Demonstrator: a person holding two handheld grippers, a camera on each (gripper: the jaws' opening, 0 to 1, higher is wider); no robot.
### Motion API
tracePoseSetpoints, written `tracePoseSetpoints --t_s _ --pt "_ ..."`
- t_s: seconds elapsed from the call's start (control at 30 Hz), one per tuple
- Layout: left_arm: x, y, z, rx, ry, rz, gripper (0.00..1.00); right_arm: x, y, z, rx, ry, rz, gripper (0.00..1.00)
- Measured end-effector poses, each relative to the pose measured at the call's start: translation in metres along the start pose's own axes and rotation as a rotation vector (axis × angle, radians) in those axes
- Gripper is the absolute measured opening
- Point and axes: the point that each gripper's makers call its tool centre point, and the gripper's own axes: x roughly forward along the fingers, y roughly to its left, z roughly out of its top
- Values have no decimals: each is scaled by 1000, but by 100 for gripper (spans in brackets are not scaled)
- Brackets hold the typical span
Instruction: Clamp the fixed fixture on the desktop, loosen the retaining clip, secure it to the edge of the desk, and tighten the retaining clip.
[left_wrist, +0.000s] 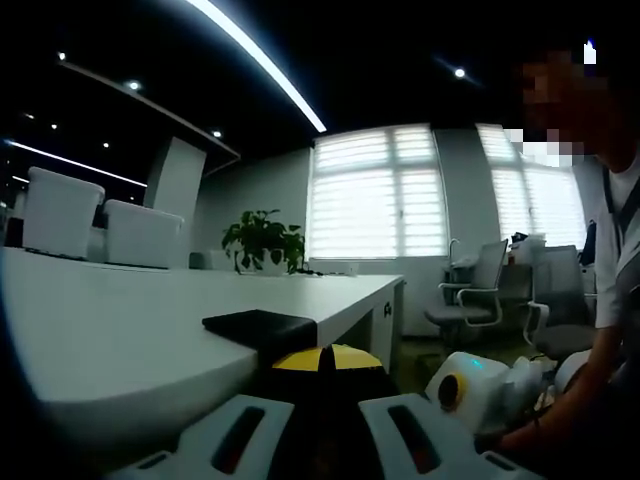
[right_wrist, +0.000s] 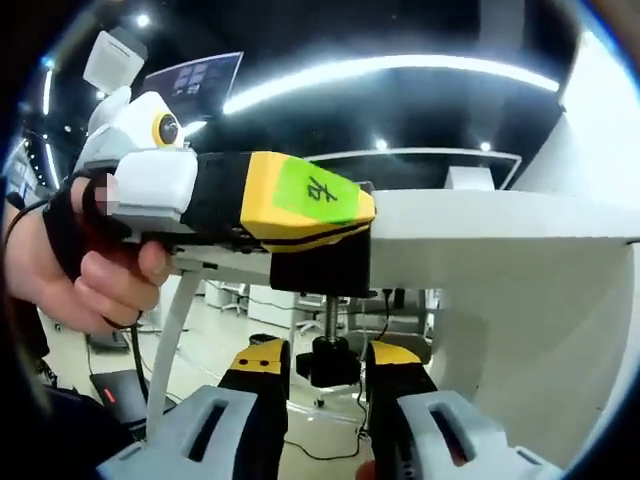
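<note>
Left tool (left_wrist: 322, 420) grips the yellow-black fixture (left_wrist: 325, 362) at the desk (left_wrist: 120, 330) edge.

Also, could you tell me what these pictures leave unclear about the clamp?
Right gripper view: whether the right gripper touches the knob; gap too fine to judge.
Right gripper view: the screw's top, behind the clamp.
Right gripper view: the sticker's mark, blurred.
Left gripper view: screw and knob, hidden under the desk and behind the left gripper.
</note>
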Motion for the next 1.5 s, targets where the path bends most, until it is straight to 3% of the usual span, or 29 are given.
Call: tracePoseSetpoints --t_s 0.43,0.57,0.77,0.83,1.1,1.3,1.4,1.5 --pt "0 -1 0 -3 -5 -5 1 -1 -2 6 0 -35 13 24" --pt "1 -2 0 -4 -7 -4 1 1 -2 6 6 -54 77 24" --pt "3 -4 -2 -4 8 -14 1 1 0 7 -22 -74 232 24" --pt "3 -3 -1 -13 3 -15 1 -1 1 7 10 -82 290 24" --pt "3 2 -1 -4 18 -17 1 4 2 6 18 -96 378 24" --pt "3 3 -1 -13 16 -13 1 -3 -2 1 -31 -56 272 28" --pt "4 -1 -1 -27 -2 -11 1 -15 -4 -7 92 -25 159 32" --pt "3 -2 -1 -28 -8 -9 1 -16 -2 -3 108 -26 119 31"
